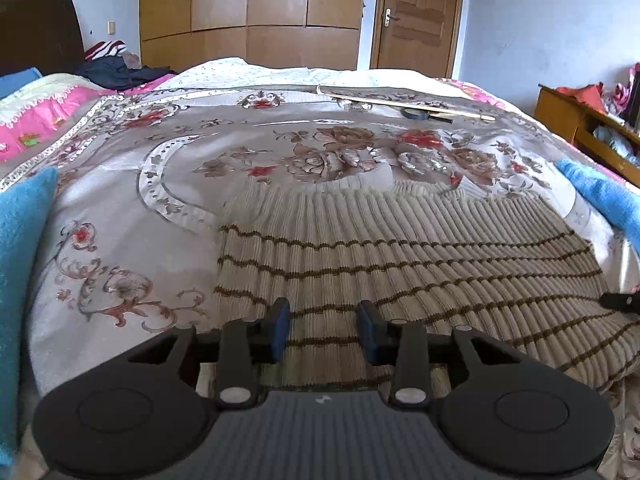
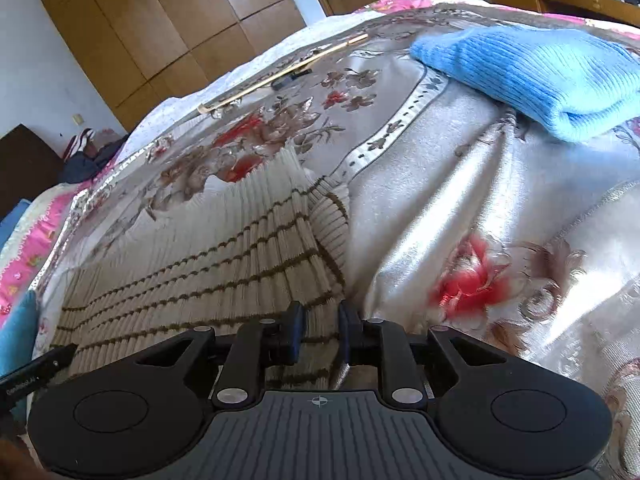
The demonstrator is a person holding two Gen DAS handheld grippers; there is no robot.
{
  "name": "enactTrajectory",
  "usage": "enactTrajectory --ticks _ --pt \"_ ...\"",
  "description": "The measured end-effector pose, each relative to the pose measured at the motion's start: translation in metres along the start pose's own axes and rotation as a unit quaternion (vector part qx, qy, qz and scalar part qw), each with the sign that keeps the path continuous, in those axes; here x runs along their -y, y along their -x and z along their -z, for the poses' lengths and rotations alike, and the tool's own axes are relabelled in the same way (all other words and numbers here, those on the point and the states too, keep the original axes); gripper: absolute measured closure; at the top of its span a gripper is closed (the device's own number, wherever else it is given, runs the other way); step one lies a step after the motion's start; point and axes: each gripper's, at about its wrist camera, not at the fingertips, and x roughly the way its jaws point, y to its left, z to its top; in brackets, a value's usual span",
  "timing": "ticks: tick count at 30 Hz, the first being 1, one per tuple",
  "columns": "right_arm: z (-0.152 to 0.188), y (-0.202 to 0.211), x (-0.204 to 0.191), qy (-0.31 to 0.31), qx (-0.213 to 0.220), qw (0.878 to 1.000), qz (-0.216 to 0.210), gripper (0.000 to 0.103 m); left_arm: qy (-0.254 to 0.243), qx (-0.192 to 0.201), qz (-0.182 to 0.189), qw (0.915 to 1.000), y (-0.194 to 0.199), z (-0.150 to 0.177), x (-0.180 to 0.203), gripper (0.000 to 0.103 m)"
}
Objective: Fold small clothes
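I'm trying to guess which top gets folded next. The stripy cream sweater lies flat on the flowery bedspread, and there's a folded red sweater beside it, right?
Nearly. The folded sweater is blue, not red; the right wrist view shows it. The stripy cream sweater does lie flat on the flowery bedspread.

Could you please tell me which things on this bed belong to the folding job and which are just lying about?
Belongs to the job:
- striped ribbed sweater, spread flat
- left tongs, open over it
- right tongs, open at its edge
- folded blue knit

Just lying about:
- wooden stick
- black tape roll
- dark clothes pile
- floral bedspread
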Motion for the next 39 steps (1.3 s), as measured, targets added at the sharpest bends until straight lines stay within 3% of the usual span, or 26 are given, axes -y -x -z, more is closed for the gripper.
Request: enactTrajectory --ticks 5,19,24,30,39 --pt "0.001 0.004 0.009 -0.034 0.001 0.999 -0.026 0.079 0.019 0.014 0.007 0.9997 0.009 0.003 0.000 0.054" --pt "-0.004 -0.001 0.023 -0.078 0.017 0.996 -0.035 0.073 0.005 0.026 0.010 0.9996 0.018 0.004 0.013 0.053" --pt "-0.013 -0.009 0.026 -0.078 0.024 0.996 -0.046 0.070 -0.002 0.034 0.052 0.9981 0.024 -0.002 0.036 0.053" --pt "-0.028 -0.029 0.040 -0.101 -0.025 0.992 -0.072 0.070 -0.029 0.017 0.085 0.9959 0.008 -0.011 0.068 0.053" --pt "-0.038 -0.040 0.057 -0.121 -0.061 0.985 -0.111 0.072 -0.035 -0.007 0.077 0.9964 -0.006 -0.013 0.083 0.053"
